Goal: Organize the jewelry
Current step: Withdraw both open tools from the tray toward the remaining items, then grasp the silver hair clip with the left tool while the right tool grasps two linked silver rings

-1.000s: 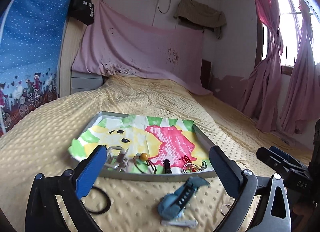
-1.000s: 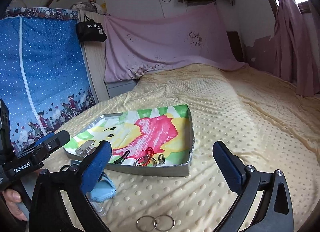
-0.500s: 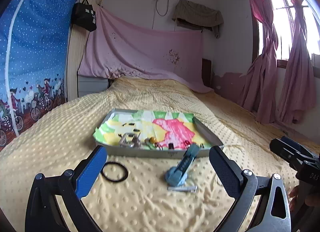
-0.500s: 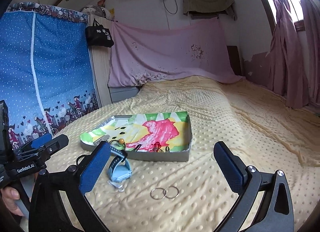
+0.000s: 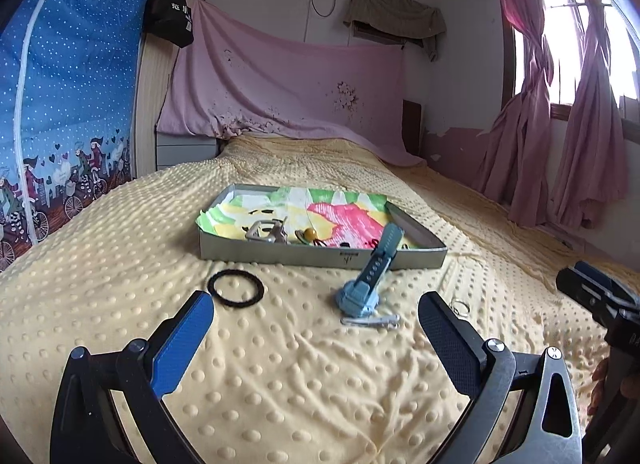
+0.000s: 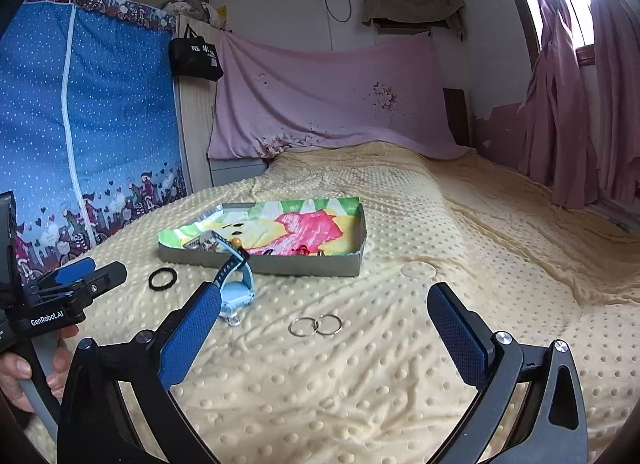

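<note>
- The left gripper (image 5: 316,314) hangs above the yellow dotted blanket (image 5: 280,384) with its jaws wide apart and nothing between them; from here it looks like a pause to choose a piece, not a reach.
- The right gripper (image 6: 324,308) is the same: jaws spread, empty, held level over the bed.
- The shallow grey tray (image 5: 320,254) sits well ahead of both sets of jaws, lined with a bright painted sheet. Along its near wall lie a metal clasp-like piece (image 5: 266,232), an amber bead (image 5: 310,233) and a few smaller bits I cannot make out. I take it as the collecting place, since that is where the small things are gathered.
- The blue watch (image 5: 366,282) lies just ahead of the left jaws, a little toward the right finger, its strap propped up against the tray's front wall, so it is only halfway home.
- A small silver clip (image 5: 370,321) lies right at the watch's near side, almost between the left fingertips.
- A black ring band (image 5: 236,288) lies flat ahead of the left finger, apart from the tray.
- Two linked silver hoops (image 6: 316,325) rest between the right jaws, slightly ahead of the tips; I judge them the natural pick for that side.
- Thin, flat pieces on soft fabric will likely need a low, careful pinch.
</note>
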`<state>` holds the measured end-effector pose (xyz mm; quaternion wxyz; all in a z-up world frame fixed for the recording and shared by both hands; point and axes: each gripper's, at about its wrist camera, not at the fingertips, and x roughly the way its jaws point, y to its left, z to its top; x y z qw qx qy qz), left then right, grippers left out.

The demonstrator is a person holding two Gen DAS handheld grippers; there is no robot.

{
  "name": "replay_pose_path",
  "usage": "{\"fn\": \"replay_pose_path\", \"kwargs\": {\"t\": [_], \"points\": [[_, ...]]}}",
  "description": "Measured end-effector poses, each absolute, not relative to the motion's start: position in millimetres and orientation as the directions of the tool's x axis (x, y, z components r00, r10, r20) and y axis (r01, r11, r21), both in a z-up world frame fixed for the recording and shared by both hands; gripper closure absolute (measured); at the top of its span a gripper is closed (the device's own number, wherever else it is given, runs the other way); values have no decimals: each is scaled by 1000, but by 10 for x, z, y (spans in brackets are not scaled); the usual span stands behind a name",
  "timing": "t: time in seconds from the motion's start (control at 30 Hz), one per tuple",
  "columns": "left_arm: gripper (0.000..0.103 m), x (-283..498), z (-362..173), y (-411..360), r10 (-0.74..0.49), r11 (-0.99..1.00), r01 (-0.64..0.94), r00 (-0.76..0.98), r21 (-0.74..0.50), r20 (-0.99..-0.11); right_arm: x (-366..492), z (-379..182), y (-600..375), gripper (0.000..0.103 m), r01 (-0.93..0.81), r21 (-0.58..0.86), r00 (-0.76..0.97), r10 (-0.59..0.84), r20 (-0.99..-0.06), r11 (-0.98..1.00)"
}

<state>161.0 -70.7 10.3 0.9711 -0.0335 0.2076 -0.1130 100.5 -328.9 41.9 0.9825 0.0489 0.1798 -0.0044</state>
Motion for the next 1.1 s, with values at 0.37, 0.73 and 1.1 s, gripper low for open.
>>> {"fn": "replay_pose_path", "kwargs": {"t": [0.37, 0.73, 1.1], "points": [[0, 1589, 47, -790, -241, 971, 216, 875, -107, -419, 1076, 350, -3353, 1, 34, 135, 922, 21, -388, 990], [0, 1879, 39, -861, -261, 965, 222, 851, -137, -455, 1265, 338, -3381, 1, 40, 117, 922, 8, -386, 992], [0, 2348, -296, -1092, -346, 938, 287, 736, -194, -582, 1706, 88, -3520, 2, 18, 151, 882, 55, -469, 988]]}}
